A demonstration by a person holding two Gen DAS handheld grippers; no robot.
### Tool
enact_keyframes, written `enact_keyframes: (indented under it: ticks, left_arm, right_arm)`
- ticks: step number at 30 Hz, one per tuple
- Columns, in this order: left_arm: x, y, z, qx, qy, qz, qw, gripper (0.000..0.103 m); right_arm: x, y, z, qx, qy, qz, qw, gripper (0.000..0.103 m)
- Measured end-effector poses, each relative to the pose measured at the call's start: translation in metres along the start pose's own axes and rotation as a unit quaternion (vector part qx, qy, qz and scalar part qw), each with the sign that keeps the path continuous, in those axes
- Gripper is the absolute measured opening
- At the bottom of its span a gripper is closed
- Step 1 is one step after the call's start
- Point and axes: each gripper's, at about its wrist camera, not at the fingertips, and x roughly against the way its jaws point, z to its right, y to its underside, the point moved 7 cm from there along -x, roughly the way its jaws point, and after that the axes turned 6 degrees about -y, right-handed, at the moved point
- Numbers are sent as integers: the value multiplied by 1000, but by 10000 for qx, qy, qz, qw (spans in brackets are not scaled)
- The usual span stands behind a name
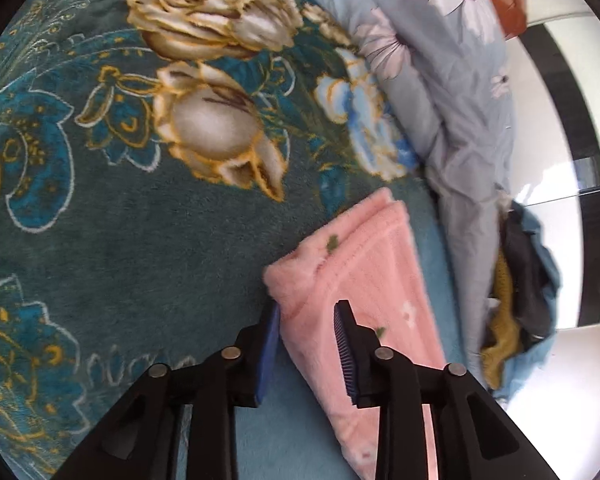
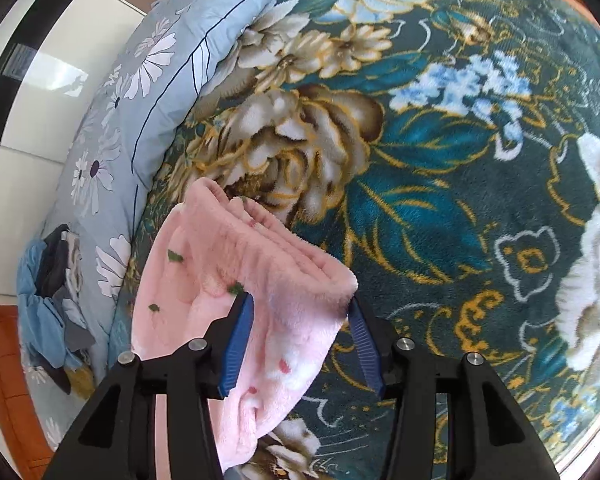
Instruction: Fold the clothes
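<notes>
Pink fleece garment, folded into a thick wad with small green specks on it, lay on the dark teal flowered blanket that covered the bed, close to the pale blue daisy-print quilt heaped along the edge. Both tools stood over it. The left gripper straddled one corner, jaws parted, blue pads beside the cloth with no clear squeeze on it. The right gripper did much the same at the other end, jaws a little wider, the plush fold sitting loose between them.

From where I stood, the danger seemed to be the layers. With nothing pinching them, that springy pile could have slumped open as the tools pulled away, and a ribbed pad might have snagged the nap and dragged a corner askew. The wad also sat near the quilt and the tumbled dark and blue clothes beyond, so a careless nudge could have pushed it in among them.
</notes>
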Motion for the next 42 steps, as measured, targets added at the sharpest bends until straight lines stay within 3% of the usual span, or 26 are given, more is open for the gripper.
enact_keyframes:
  ticks: [1,3,6,11,12,13,14,19,21,23,26,29,33,36,38,42]
  left_arm:
    - [2,3,2,-61,134,-52,9999,47]
    - [-6,11,5,-159,262,-211,9993,52]
    - [-21,18,7,-142,370,-329,9987,52]
    - [-19,16,18,-193,477,125,9986,49]
    - [-16,16,23,-369,414,262,9981,43]
    - [-14,17,28,-558,361,318,9973,33]
    - [-13,19,33,-747,309,364,9961,29]
    - [-27,19,31,-1054,-314,219,9937,28]
    - [-28,20,30,-1093,-388,221,9930,28]
    - [-28,21,31,-1150,-345,256,9924,28]
    - [-30,22,36,-1184,-68,287,9925,30]
    - [-35,16,34,-1057,-103,264,9940,32]
    - [-36,15,37,-1188,-167,373,9921,29]
    - [-36,14,42,-1317,-233,414,9901,10]
    - [-28,12,48,-1415,-149,561,9882,9]
    - [2,14,84,-2402,-140,994,9655,9]
  right_arm:
    - [8,2,-9,194,122,139,9996,51]
    - [23,12,-38,616,214,359,9972,51]
    - [27,45,-91,1373,73,215,9903,51]
    - [8,107,-175,2407,-195,-235,9701,51]
    - [0,122,-192,2598,-262,-373,9646,51]
    - [-8,136,-209,2787,-329,-510,9584,51]
    - [-16,150,-227,2975,-395,-648,9517,51]
    - [-50,235,-310,4152,-664,-1274,8983,51]
    - [-58,262,-323,4457,-638,-1450,8811,50]
    - [-73,275,-323,4624,-460,-1554,8718,50]
    - [-95,274,-302,4364,-131,-1728,8829,51]
    - [-109,263,-274,4000,121,-1752,8995,51]
    - [-117,258,-249,3736,376,-1830,9086,51]
    - [-120,257,-239,3618,417,-1891,9119,51]
    - [-121,257,-238,3607,413,-1916,9118,51]
    - [-119,254,-239,3655,397,-1919,9099,51]
